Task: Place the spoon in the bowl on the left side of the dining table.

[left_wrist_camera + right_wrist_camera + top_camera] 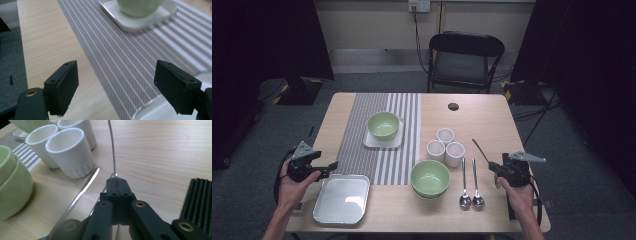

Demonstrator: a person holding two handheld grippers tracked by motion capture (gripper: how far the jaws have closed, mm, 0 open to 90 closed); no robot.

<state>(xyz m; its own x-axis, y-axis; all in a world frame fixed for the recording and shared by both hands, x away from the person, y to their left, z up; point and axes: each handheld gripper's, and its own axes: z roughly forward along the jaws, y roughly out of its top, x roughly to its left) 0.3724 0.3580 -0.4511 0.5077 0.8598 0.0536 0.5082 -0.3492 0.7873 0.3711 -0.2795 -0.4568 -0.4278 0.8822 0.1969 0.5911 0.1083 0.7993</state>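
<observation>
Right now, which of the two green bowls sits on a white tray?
The far green bowl, standing on the small white tray on the striped runner. The near green bowl stands on the bare table beside the spoons.

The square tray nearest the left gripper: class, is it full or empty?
Empty. The high view shows the tray as a bare pale surface with only a light reflection, beside the open left gripper.

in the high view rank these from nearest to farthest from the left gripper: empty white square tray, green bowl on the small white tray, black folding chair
1. The empty white square tray, right beside the left gripper at the table's near left edge.
2. The green bowl on the small white tray, farther up on the striped grey runner.
3. The black folding chair, on the floor beyond the table's far edge.
</observation>
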